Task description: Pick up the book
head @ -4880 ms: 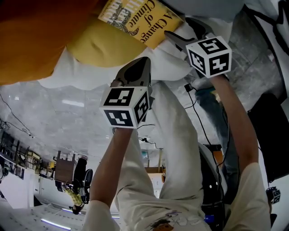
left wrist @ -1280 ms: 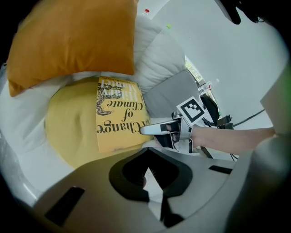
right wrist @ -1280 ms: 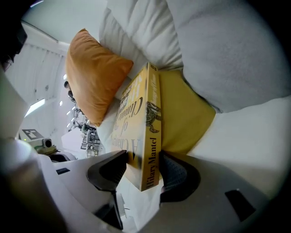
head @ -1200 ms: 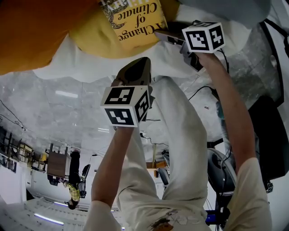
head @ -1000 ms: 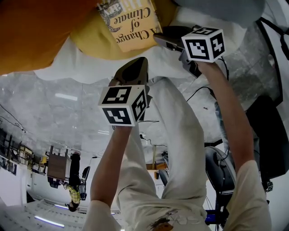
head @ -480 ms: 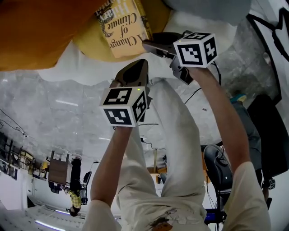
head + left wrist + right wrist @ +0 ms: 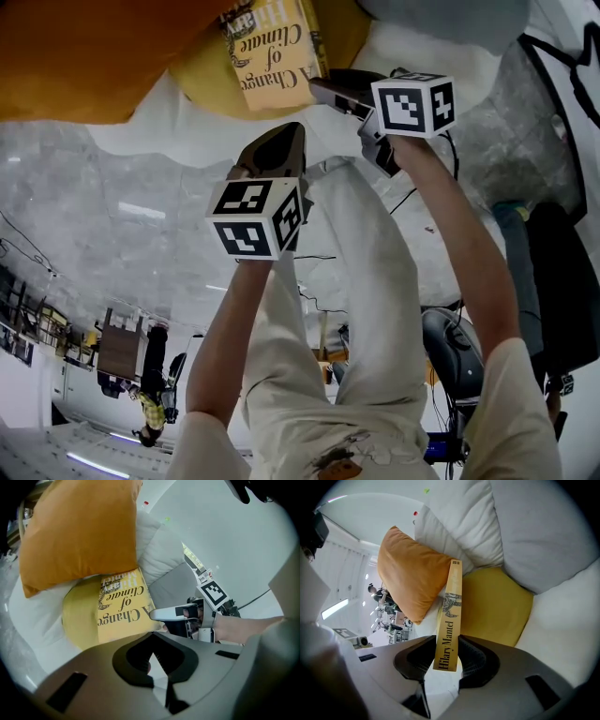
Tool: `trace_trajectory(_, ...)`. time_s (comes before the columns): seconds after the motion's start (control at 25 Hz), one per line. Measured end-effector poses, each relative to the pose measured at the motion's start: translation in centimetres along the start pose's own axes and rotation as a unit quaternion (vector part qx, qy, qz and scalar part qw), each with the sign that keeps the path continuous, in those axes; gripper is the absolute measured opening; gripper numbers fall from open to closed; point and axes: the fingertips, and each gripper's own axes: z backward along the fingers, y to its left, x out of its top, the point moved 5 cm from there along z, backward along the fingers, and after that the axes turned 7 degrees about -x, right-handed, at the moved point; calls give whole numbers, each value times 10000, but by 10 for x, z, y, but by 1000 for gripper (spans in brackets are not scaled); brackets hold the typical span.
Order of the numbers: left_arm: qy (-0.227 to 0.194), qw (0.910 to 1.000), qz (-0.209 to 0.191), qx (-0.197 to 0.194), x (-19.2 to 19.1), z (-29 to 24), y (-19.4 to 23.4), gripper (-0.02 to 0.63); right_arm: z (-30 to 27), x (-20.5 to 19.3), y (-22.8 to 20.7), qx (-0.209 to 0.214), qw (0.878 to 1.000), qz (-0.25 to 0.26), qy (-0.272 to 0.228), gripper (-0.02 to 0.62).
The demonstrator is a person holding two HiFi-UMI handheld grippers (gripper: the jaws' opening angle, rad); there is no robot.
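The yellow book point(image 7: 275, 56) has "A Change of Climate" on its cover and is tipped up off the yellow pillow point(image 7: 202, 80). My right gripper point(image 7: 323, 89) has it by one edge. In the right gripper view the book's spine point(image 7: 451, 616) stands upright between the jaws of the right gripper point(image 7: 443, 660), which are closing on it. The left gripper view shows the book's cover point(image 7: 123, 609) with the right gripper point(image 7: 157, 616) clamped at its corner. My left gripper point(image 7: 277, 141) hangs below the book, shut and holding nothing, apart from it.
An orange pillow point(image 7: 84, 47) lies beside the book on a white sofa, overlapping the yellow pillow point(image 7: 494, 606). White cushions point(image 7: 520, 527) and a grey cushion point(image 7: 176, 585) sit behind. The person's legs in light trousers point(image 7: 366, 309) are below the grippers.
The right gripper has swung the book up from lying flat on the yellow pillow to tilted nearly on edge, and has shifted left. The left gripper has stayed about where it was.
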Motion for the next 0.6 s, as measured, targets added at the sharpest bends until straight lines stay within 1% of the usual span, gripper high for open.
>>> trace_trajectory(0.24,16,10000,-36,-25,9,12,7,3,7,4,10,-139,9999,75,-26,161)
trace_trajectory(0.6,4,9998,-164,-129,20,33,-4,3,26,0,29,-413,9990,84,-112,161)
